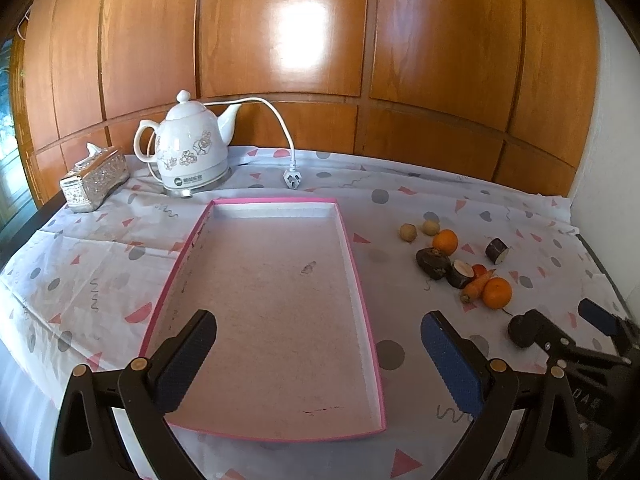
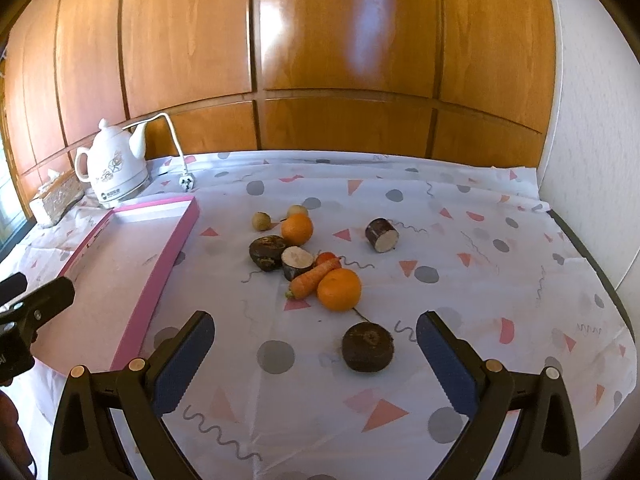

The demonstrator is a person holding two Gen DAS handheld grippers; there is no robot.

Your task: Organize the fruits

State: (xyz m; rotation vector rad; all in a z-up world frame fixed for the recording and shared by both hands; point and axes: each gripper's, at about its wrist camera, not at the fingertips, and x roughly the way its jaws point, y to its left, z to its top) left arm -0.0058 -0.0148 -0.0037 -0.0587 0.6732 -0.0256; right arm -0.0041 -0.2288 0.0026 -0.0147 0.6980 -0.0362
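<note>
Nothing is yet sorted: the pink tray (image 1: 362,280) is seen bare, the oranges (image 2: 339,289) and other produce are left scattered on the table (image 2: 500,280), and both the left hand-held gripper (image 1: 318,344) and right hand-held gripper (image 2: 315,344) are held wide apart, gripping nothing.

Left wrist camera looks down along its fingers over the tray (image 1: 280,280), close above it. Right wrist camera faces the produce (image 2: 316,264); both views share tray, produce and kettle (image 1: 192,148).
</note>
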